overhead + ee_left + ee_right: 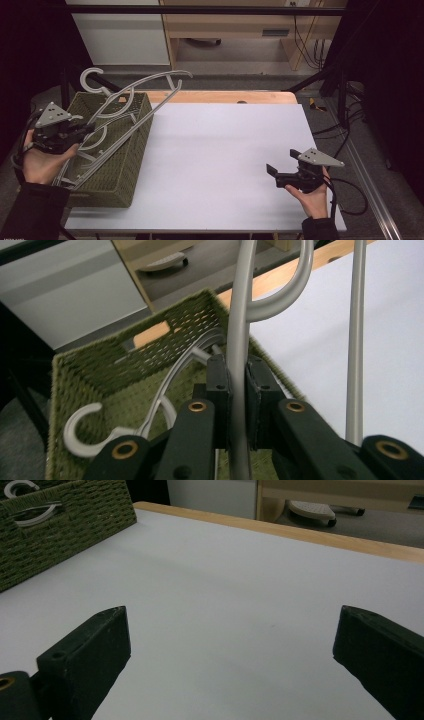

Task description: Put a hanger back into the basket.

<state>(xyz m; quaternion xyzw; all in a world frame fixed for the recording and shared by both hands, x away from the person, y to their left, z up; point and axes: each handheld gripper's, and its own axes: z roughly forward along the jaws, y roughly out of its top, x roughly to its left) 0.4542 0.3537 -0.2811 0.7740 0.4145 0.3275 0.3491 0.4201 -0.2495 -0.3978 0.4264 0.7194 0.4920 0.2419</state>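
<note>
The left gripper [239, 390] pinches the grey shoulder bar of a plastic hanger [131, 92] between its pads – the hanger rises tilted out of the green woven basket [131, 165], whose far rim lies just beyond the jaws and which holds more hangers [95, 440] below them. The right gripper [230, 645] hangs with jaws wide apart and nothing between them over the white tabletop [225, 160] – the basket well off to its left.
</note>
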